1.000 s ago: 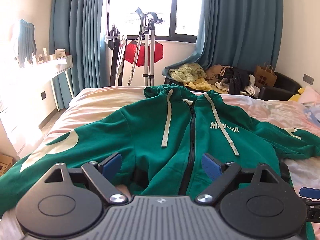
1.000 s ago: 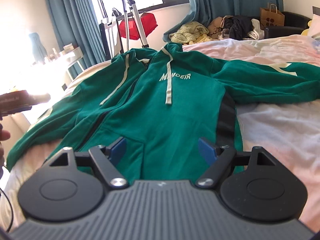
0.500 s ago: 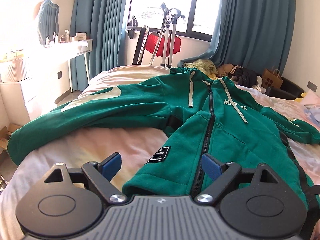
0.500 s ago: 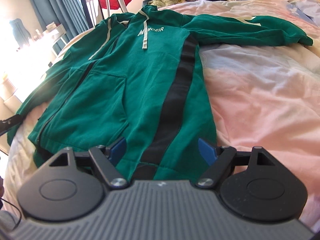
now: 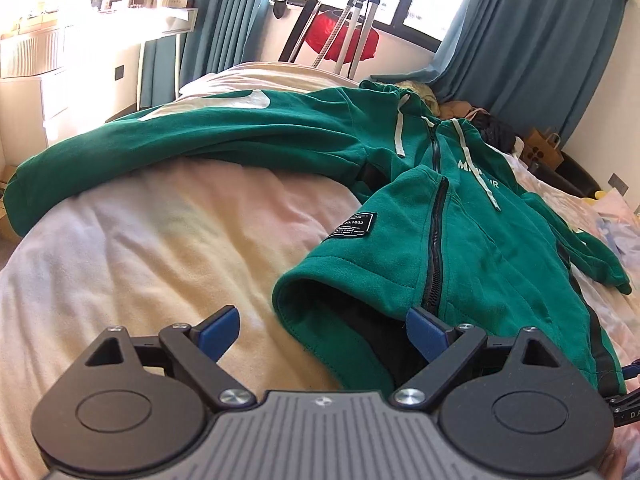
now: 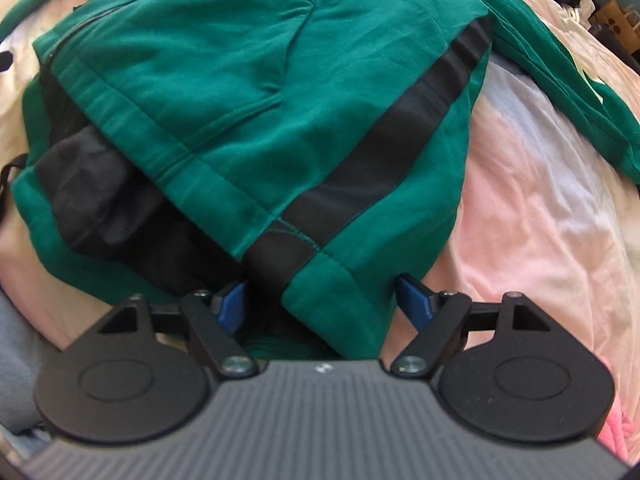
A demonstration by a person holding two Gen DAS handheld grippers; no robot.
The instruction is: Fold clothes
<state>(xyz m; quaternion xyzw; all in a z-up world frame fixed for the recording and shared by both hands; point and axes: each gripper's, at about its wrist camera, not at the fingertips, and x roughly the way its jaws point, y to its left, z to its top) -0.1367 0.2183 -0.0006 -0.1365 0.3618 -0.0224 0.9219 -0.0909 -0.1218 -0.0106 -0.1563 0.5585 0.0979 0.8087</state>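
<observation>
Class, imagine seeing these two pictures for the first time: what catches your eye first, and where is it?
A bright green zip hoodie sprawls across the pale bed, sleeves flung wide. In the right wrist view its black side stripe runs down to the hem, straddled by the open right gripper.

hoodie (image 5: pixel 460 216) lies flat on the bed (image 5: pixel 168 240), hood end far from me, hem nearest; one sleeve runs out left, the other right. hem sits between my right fingers (image 6: pixel 416 296); my left fingers (image 5: pixel 220 328) straddle its left hem corner
</observation>
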